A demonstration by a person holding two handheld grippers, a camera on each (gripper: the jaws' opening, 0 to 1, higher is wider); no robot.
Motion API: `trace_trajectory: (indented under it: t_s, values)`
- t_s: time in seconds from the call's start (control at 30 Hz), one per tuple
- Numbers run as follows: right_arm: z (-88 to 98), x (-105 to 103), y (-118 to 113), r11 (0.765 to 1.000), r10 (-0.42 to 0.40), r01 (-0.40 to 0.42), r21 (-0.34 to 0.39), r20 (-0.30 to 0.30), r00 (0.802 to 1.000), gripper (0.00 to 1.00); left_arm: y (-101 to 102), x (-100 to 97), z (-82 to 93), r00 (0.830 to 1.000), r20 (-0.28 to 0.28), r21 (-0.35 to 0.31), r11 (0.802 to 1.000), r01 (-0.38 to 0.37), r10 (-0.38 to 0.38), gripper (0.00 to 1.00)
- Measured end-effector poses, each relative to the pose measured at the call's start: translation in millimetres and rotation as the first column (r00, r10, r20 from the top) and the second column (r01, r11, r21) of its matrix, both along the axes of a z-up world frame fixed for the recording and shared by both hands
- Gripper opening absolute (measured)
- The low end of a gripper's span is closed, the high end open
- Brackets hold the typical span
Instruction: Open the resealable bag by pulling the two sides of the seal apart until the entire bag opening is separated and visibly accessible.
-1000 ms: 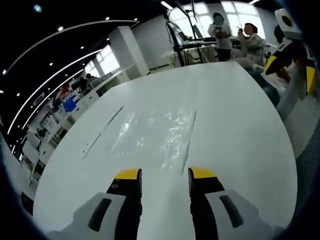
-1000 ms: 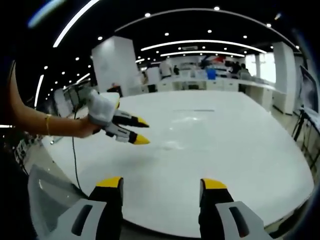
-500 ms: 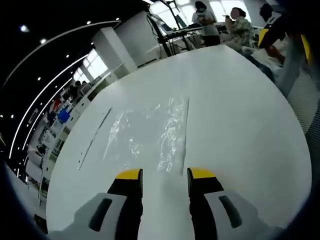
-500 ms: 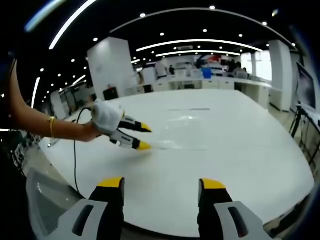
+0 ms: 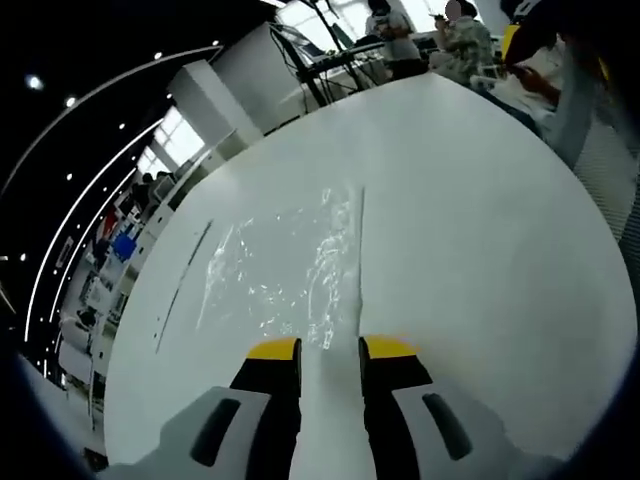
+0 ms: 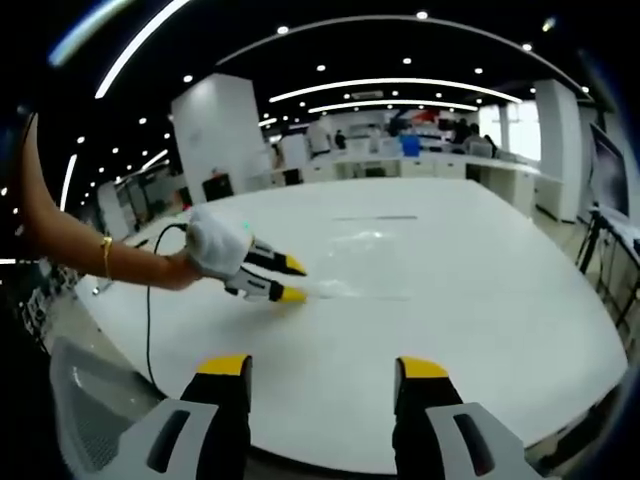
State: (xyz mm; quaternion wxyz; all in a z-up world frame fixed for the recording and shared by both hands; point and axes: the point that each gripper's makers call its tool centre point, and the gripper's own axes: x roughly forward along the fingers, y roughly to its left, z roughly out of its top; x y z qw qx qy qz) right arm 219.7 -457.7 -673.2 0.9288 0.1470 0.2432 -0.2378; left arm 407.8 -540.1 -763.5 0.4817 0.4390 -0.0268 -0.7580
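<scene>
A clear resealable bag [image 5: 285, 270] lies flat on the white table [image 5: 470, 240], and its seal strip [image 5: 360, 250] runs straight toward my left gripper [image 5: 330, 350]. That gripper is open, with its yellow tips close together on either side of the strip's near end. In the right gripper view a person's hand holds the left gripper [image 6: 294, 280] at the bag's [image 6: 365, 245] near corner, tips apart. My right gripper [image 6: 322, 367] hangs open with nothing in it, back from the table's near edge.
A thin dark line [image 5: 185, 280] runs along the table beyond the bag. People [image 5: 460, 30] sit at the table's far end. A mesh chair [image 6: 90, 400] stands beside the right gripper, and a cable [image 6: 150, 330] trails from the left one.
My left gripper has moved in low to the bag's seal end and its jaws have narrowed. The right gripper has hardly moved.
</scene>
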Motion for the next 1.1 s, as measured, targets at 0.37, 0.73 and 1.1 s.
trace_trajectory:
  t_s: [0.37,0.73,1.1]
  values:
    - [-1.0,-2,-3,1.0,-0.02,0.02,0.002,0.001,1.0,0.54,-6,-9.9,-5.6,0.994,0.063,-0.001,0.996,0.085,-0.085,0.03]
    - [-0.8,-3,-4,1.0,-0.03,0.03,0.002,0.002,1.0,0.53,-9,-8.1,-6.8,0.998,0.008,0.003,0.998,0.066,-0.066,0.01]
    - [-0.9,-3,-4,1.0,-0.029,0.029,-0.003,-0.002,1.0,0.53,-8,-5.4,-6.7,0.998,0.009,0.027,0.997,0.068,-0.068,0.0]
